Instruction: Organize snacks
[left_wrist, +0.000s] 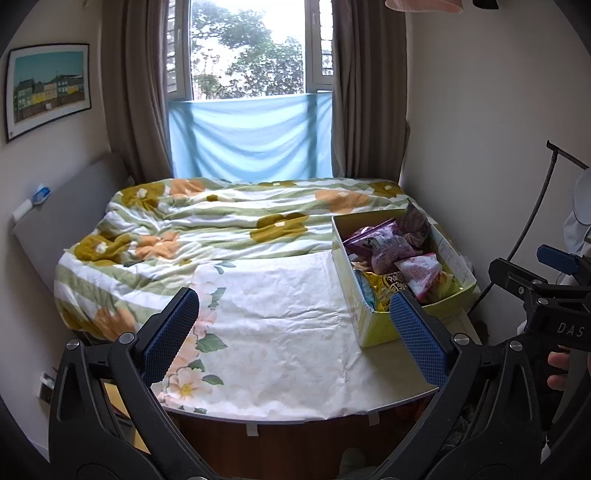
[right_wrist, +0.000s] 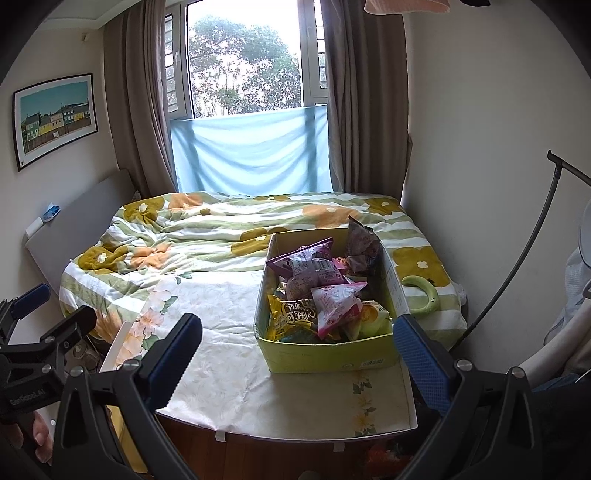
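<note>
Grippers (left_wrist: 295, 328) (right_wrist: 299, 350) agape — snack box (right_wrist: 328, 354) heaped, colourful packets.

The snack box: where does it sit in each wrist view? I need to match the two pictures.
Left wrist view: the snack box sits at right of centre, just beyond the left gripper's right fingertip, seen from its left corner.
Right wrist view: the snack box sits at centre-right, near face on, ahead of the right gripper.
Shared landmark: the blue cloth under the window.
</note>
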